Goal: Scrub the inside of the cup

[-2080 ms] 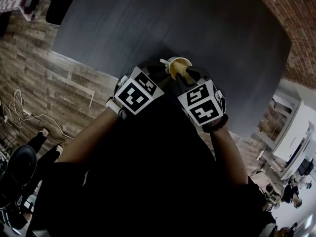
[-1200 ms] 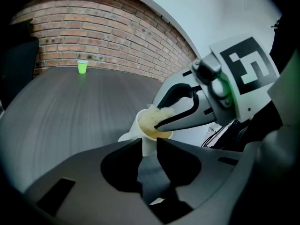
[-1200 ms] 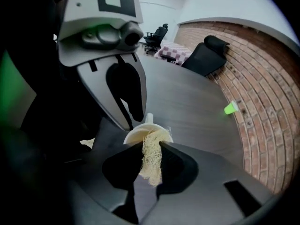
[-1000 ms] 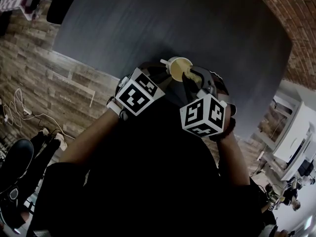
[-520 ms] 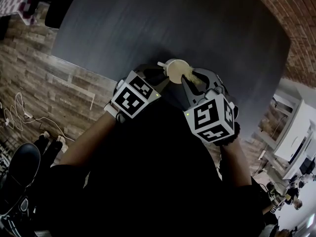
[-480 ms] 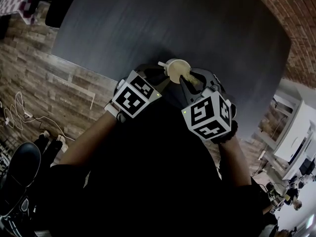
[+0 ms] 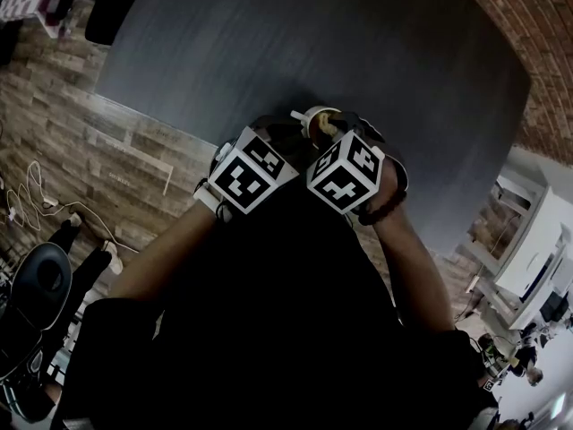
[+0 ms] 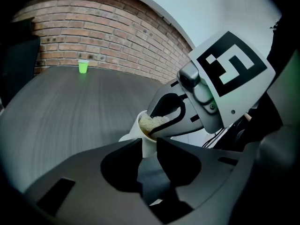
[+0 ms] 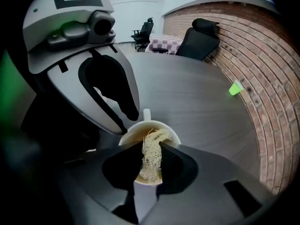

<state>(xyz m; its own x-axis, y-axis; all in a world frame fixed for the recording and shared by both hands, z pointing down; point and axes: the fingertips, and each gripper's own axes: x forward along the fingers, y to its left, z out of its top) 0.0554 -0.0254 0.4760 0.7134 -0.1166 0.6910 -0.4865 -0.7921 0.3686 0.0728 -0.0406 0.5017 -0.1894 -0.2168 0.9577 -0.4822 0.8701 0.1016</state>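
A white cup [image 7: 313, 115] with a small handle stands on the dark grey table [image 7: 295, 34], close to its near edge. My left gripper [image 8: 149, 146] is shut on the cup's [image 8: 146, 142] wall from the side. My right gripper [image 9: 151, 154] is shut on a pale fibrous scrubber [image 9: 150, 159] and points down into the cup [image 9: 171, 133]; the scrubber lies inside against the brownish wall. In the left gripper view the scrubber [image 8: 152, 122] shows at the rim under the right gripper's fingers. The head view hides both sets of jaws behind the marker cubes.
A small green cup [image 8: 83, 67] stands far across the table by the brick wall [image 8: 108, 41], and the green cup [image 9: 235, 88] also shows at the right. A black office chair [image 9: 200, 40] stands at the table's far end. Wood-look floor [image 7: 98, 159] lies to the left.
My right gripper has swung left and up over the cup, its marker cube turning, with the scrubber moving inside. The left gripper and the cup have stayed put.
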